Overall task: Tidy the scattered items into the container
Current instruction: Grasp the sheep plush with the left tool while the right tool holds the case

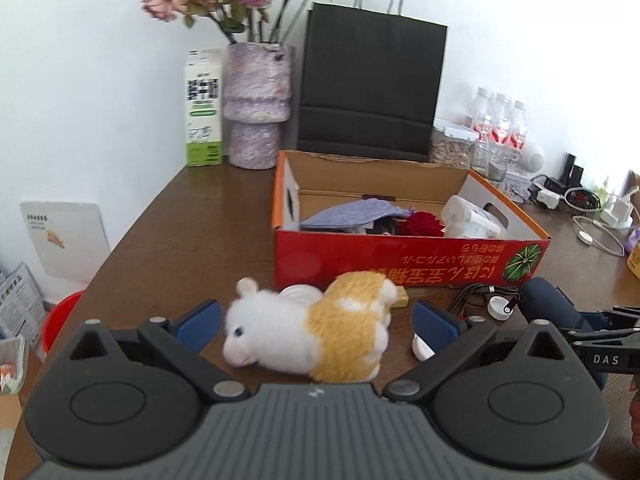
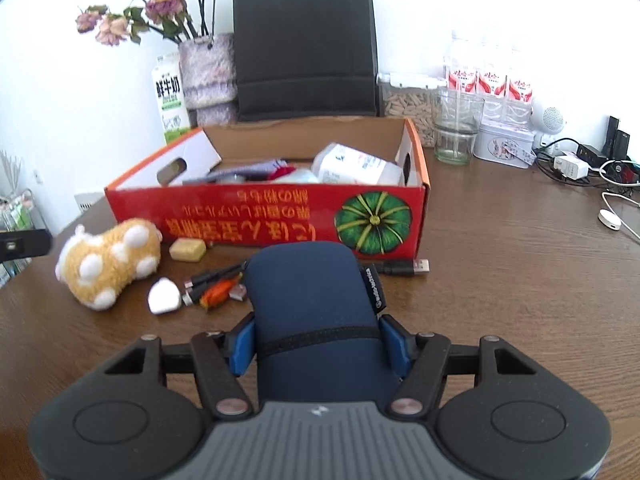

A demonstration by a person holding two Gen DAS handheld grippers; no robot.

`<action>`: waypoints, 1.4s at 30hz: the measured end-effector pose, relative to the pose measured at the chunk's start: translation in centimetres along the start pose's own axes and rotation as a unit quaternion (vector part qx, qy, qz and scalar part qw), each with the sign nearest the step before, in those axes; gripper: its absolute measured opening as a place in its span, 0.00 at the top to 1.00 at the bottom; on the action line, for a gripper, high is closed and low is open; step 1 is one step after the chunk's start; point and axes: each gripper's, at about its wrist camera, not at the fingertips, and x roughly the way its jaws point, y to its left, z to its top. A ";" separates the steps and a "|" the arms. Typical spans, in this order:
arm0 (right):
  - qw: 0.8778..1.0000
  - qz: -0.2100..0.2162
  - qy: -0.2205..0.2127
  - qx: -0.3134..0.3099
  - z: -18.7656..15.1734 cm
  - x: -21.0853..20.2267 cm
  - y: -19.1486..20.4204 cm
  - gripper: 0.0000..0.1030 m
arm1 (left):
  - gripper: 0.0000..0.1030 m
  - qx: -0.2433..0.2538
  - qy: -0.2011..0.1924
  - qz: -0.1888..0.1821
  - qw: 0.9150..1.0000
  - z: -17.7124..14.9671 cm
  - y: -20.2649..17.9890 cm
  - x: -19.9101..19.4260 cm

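1. Red cardboard box point(image 2: 256, 220) with pumpkin print sits mid-table on the brown wooden table point(image 2: 520, 300), already holding a lilac cloth pouch point(image 1: 344, 216), a red fabric flower point(image 1: 424, 224) and a white bottle point(image 2: 352, 168).
2. Right gripper point(image 2: 318, 344): blue pads clamped on a navy soft fabric pouch point(image 2: 312, 300), just in front of the box.
3. Left gripper point(image 1: 318, 324): jaws apart, white-and-orange plush toy point(image 1: 316, 332) lying between them, pads not touching it.
4. Loose by the box front: tan soap-like block point(image 2: 187, 249), white plug point(image 2: 162, 296), bundle of black cables point(image 2: 216, 284).
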 end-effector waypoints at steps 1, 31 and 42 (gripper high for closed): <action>1.000 0.000 -0.002 0.001 0.0 0.0 -0.1 0.39 | 0.00 0.006 0.003 0.003 1.000 0.3 -0.4 0.5; 1.000 0.018 -0.020 0.014 -1.0 -0.1 -1.7 0.39 | 0.43 0.116 0.123 0.013 0.985 -1.7 -5.8 6.2; 0.999 0.014 -0.033 0.007 -1.4 -0.7 -1.8 0.39 | 0.51 0.060 0.115 0.012 0.991 -2.7 -5.5 5.4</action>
